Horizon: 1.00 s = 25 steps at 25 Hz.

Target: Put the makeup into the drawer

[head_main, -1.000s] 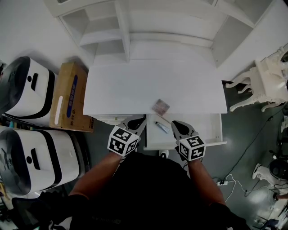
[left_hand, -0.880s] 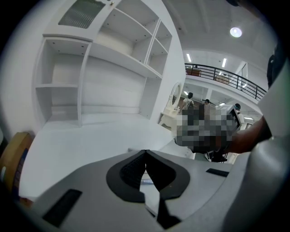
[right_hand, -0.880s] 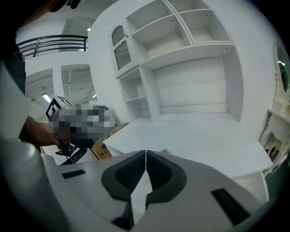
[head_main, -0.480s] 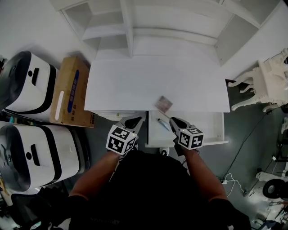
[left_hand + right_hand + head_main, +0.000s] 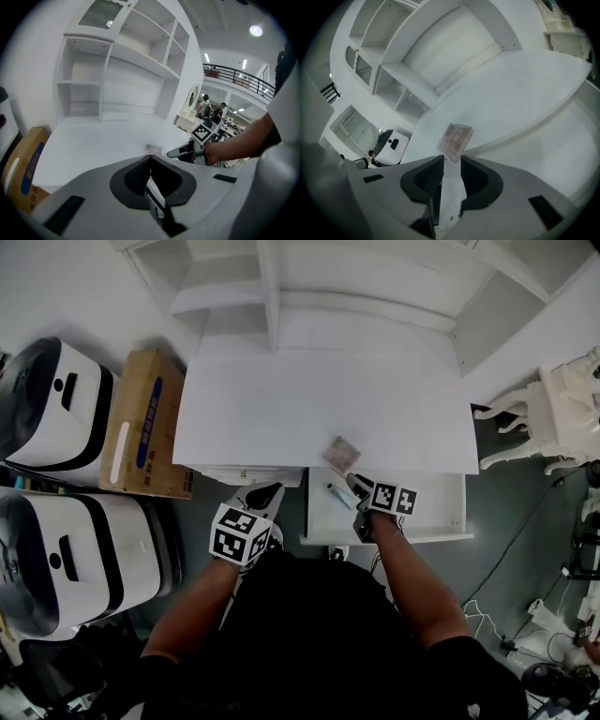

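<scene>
Makeup palette (image 5: 341,454) sits on the bench (image 5: 281,409) at its front edge, directly over the open drawer (image 5: 436,507), just ahead of and above the right tool (image 5: 356,484), jaws opening with nothing between; left tool (image 5: 266,493), pinched together and empty, is farther off.

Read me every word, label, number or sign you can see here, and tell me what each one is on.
No text here can be read.
On the cardboard box: print on a blue strip, too small to read.
On the left hand-held gripper: black-and-white square markers, patterns only, no words.
On the right hand-held gripper: the same kind of markers, no words.
On the makeup palette: no print visible.
</scene>
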### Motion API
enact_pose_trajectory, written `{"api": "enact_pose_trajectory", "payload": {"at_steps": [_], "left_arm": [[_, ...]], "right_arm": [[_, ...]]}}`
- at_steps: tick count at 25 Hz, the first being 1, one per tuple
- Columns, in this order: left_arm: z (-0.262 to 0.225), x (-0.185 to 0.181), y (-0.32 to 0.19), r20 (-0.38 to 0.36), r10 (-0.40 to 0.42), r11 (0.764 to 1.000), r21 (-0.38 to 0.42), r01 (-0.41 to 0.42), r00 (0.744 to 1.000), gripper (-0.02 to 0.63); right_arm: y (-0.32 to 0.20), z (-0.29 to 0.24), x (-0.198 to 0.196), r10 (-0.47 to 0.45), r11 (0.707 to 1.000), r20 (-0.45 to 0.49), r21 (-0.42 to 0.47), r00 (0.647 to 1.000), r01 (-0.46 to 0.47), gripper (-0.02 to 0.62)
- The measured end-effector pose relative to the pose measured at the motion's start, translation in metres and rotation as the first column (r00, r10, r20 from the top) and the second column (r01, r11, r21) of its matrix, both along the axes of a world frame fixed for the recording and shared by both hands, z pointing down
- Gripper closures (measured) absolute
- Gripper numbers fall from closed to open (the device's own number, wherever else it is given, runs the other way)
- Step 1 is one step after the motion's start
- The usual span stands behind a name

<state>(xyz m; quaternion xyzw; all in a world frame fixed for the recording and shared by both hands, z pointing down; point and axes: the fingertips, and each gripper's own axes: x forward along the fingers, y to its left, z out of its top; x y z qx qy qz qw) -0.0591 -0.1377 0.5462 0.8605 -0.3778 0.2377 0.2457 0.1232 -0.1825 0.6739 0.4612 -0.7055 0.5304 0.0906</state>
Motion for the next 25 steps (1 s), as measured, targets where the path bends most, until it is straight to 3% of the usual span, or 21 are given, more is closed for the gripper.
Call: {"api": "enact_pose_trajectory", "payload": {"at_steps": [4,11,18,25], "left_arm": [[0.002,-0.009,0.003,0.004,-0.026,1.000,-0.008,0.026,1.000,0.595],[0.004,-0.027,0.009,0.012,-0.074,0.997,-0.014,0.075,0.997,0.595],[0.007,-0.039,0.013,0.020,-0.105,0.994,-0.023,0.105,0.994,0.595],[0.007,-0.031,0.012,0.016,-0.086,0.996,-0.022,0.086,0.996,0.595]], "right_arm": [[-0.011,0.013,-0.002,0.099,0.994,0.122,-0.056,0.988,-0.093,0.455],[-0.024,0.030,-0.011,0.235,0.970,0.289,-0.131,0.928,-0.204,0.425],[-0.025,0.038,-0.010,0.304,0.952,0.353,-0.158,0.885,-0.263,0.438],[-0.022,0.033,-0.012,0.286,0.957,0.365,-0.153,0.886,-0.246,0.490]]}}
